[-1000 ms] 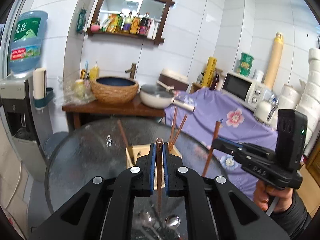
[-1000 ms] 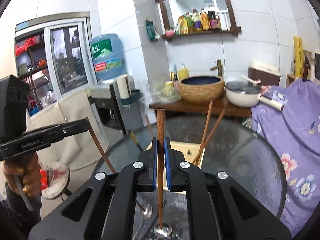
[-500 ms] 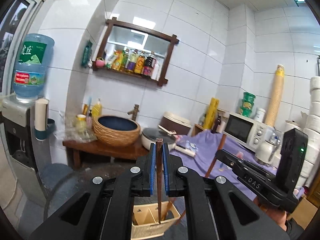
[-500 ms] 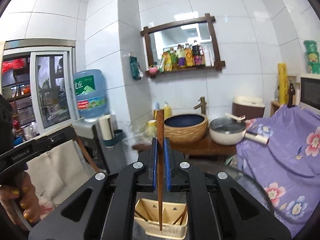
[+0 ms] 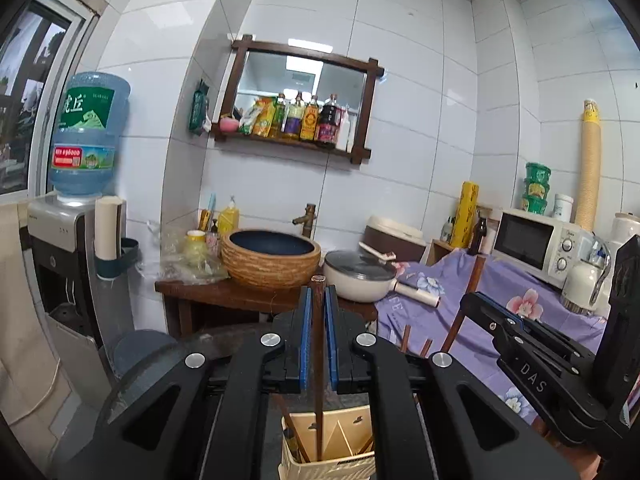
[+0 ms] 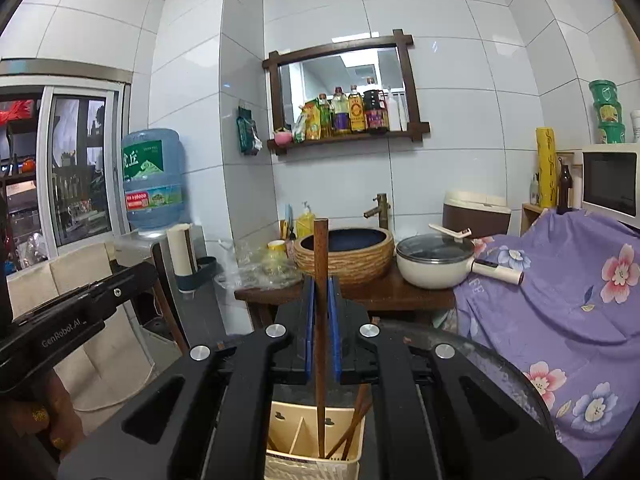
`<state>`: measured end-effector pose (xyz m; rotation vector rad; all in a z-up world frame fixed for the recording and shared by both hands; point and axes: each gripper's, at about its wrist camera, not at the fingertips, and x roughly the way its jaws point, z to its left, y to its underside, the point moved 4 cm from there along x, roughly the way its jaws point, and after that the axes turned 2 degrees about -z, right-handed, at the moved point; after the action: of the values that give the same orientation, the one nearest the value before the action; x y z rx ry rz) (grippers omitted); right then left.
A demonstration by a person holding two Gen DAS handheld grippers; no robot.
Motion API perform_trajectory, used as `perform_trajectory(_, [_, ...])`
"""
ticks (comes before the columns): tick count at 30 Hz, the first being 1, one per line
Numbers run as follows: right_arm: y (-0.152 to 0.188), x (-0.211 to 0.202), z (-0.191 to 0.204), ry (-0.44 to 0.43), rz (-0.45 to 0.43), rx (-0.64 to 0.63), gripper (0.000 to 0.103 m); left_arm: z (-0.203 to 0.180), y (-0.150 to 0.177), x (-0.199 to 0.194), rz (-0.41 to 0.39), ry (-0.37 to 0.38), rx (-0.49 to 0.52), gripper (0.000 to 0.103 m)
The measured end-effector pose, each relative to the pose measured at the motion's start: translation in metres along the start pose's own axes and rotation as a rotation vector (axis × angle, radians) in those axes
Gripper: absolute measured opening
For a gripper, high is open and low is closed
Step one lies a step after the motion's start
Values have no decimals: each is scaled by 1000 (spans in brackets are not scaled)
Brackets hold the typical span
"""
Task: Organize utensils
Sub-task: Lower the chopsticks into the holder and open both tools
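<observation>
My left gripper [image 5: 319,294] is shut on an upright brown wooden utensil handle [image 5: 318,400]. The handle's lower end dips into a cream divided holder [image 5: 344,466] on the round glass table [image 5: 160,364]. My right gripper [image 6: 321,284] is shut on a matching wooden handle [image 6: 321,248], which also reaches down into the holder [image 6: 280,424]. Brown chopsticks [image 6: 354,420] lean in the holder's right compartment. Each gripper shows in the other's view, the right gripper [image 5: 468,304] beside the left, and the left gripper [image 6: 140,280] held by a hand [image 6: 36,420].
Behind the table stands a dark wooden side table [image 5: 224,292] with a woven basin [image 5: 272,260] and a white lidded pan [image 5: 360,276]. A water dispenser [image 5: 64,264] is at the left. A purple flowered cloth [image 6: 568,288] and a microwave [image 5: 532,244] are at the right.
Both grippers tipped upward and moved forward, so the table sank out of view. The handles' lower ends went from near the tabletop to inside the holder. Both grips stayed shut.
</observation>
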<state>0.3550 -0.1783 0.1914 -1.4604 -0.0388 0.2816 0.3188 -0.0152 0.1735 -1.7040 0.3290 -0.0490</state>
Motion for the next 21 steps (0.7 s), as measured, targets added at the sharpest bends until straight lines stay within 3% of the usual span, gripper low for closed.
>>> perform_trajectory(12, [59,14,-13,5,77,14,7,5,57,20,113,5,21,7])
perform_trajectory(21, [78,20,-13,9,124,6,7,5,85,26,165,4,40,7])
